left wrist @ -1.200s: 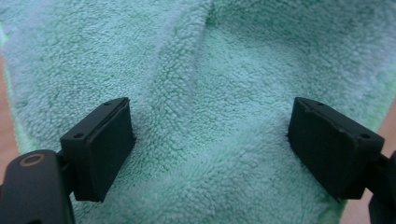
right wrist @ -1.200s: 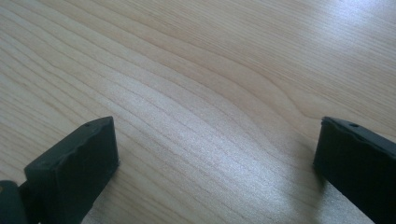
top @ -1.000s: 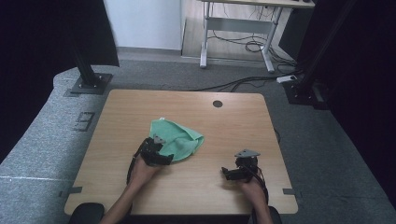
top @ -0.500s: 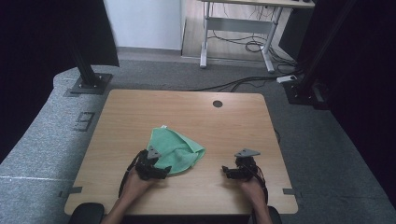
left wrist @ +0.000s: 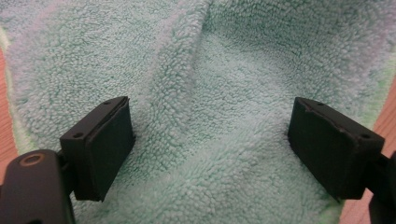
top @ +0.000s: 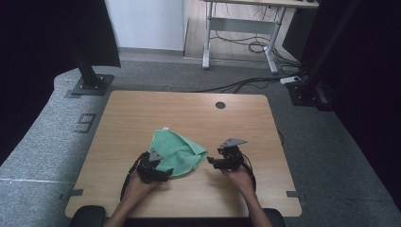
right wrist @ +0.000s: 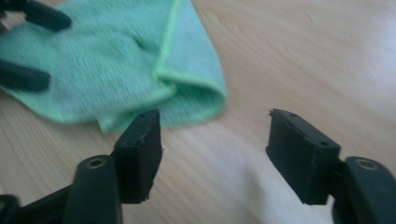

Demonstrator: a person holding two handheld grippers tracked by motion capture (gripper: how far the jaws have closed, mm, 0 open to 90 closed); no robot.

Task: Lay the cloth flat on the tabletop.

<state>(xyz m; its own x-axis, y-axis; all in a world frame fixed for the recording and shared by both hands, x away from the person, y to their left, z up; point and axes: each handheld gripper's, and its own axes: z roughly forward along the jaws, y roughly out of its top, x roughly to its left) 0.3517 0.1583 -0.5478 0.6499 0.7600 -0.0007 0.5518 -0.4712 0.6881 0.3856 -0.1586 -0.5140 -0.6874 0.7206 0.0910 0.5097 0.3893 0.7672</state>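
Each hand carried a black tool, left tool (top: 158,171) and right tool (top: 218,162), with 2 flat rectangular jaws, small screw holes at the jaw corners, a grey 3-cornered plate on top and a black cable trailing back. Forearms were bare.

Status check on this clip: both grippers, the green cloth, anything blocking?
Left gripper open, jaws straddling the green cloth. Right gripper open, jaws just been closing, nothing between them, short of the cloth's folded edge. Table shows nothing in the way.
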